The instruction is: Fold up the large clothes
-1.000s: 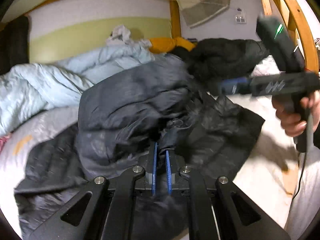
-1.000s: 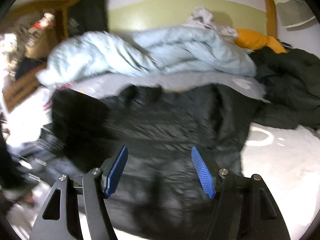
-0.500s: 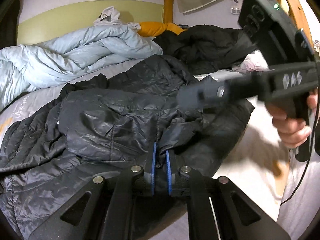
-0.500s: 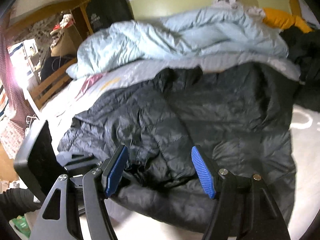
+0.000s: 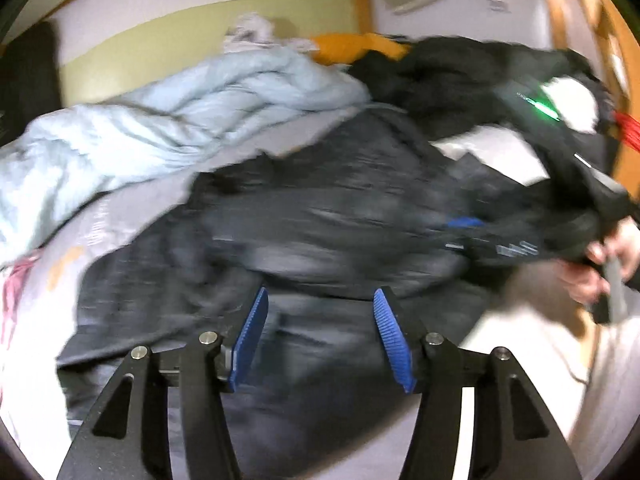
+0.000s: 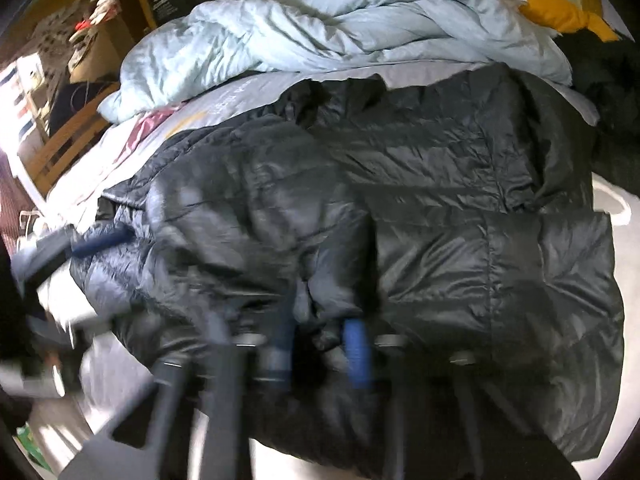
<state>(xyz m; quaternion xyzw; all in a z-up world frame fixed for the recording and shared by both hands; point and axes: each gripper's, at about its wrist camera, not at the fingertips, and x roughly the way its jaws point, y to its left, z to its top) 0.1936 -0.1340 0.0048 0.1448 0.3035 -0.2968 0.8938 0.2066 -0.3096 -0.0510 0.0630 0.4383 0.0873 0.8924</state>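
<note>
A dark quilted puffer jacket (image 6: 460, 208) lies spread across a bed (image 5: 120, 216), its near hem at the bed's front edge, as a person with a two-finger tool in each hand works at folding it. The right gripper (image 6: 320, 344), blurred in its own view, has its blue-padded jaws closing on a bunched fold of the jacket's near edge; fabric sits between the pads, though the blur leaves it unclear whether they press it firmly yet, and the hold looks meant to give a handle for carrying that side over the body of the garment. The left gripper (image 5: 326, 336) hovers over the jacket's lower part with its jaws opening and nothing pinched between them, the cloth lying flat below, seemingly freed for a new hold. In the left wrist view the right hand (image 5: 600, 268) grips its tool at the frame's right edge, low over the jacket. A pale blue duvet (image 6: 340, 20) is heaped along the far side of the bed against the wall, with an orange garment (image 6: 560, 12) and a second dark coat (image 5: 460, 76) piled beside it, apparently pushed back to leave room for the folding. Judging by the sleeve area lapped over the front, the fold looks partly made.
</note>
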